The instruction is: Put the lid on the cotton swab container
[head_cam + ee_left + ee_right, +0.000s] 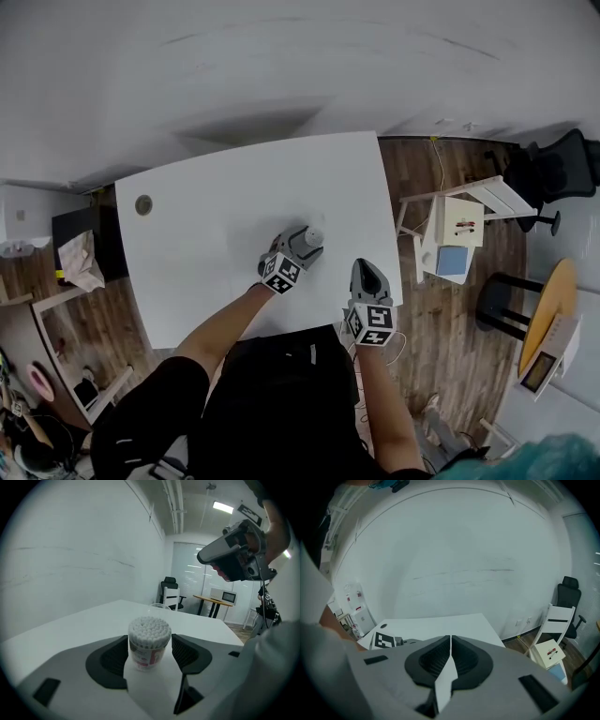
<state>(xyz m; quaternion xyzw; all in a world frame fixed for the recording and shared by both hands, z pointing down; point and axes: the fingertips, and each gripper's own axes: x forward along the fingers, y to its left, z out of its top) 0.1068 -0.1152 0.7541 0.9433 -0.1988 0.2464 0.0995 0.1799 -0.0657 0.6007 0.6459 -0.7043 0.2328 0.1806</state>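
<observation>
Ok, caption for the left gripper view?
Left hand-held gripper grips the uncapped cotton swab container upright on the white table, right hand-held gripper aloft nearby.

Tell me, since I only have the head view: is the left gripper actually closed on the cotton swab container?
Observer: Yes. The left gripper has its jaws against both sides of the cotton swab container.
Operator: Is the lid on it?
Observer: No, the swab tips are bare at the top. A clear round piece, probably the lid, lies on the table behind it.
Operator: And the right gripper?
Observer: The right gripper has its jaws together with nothing between them.
</observation>
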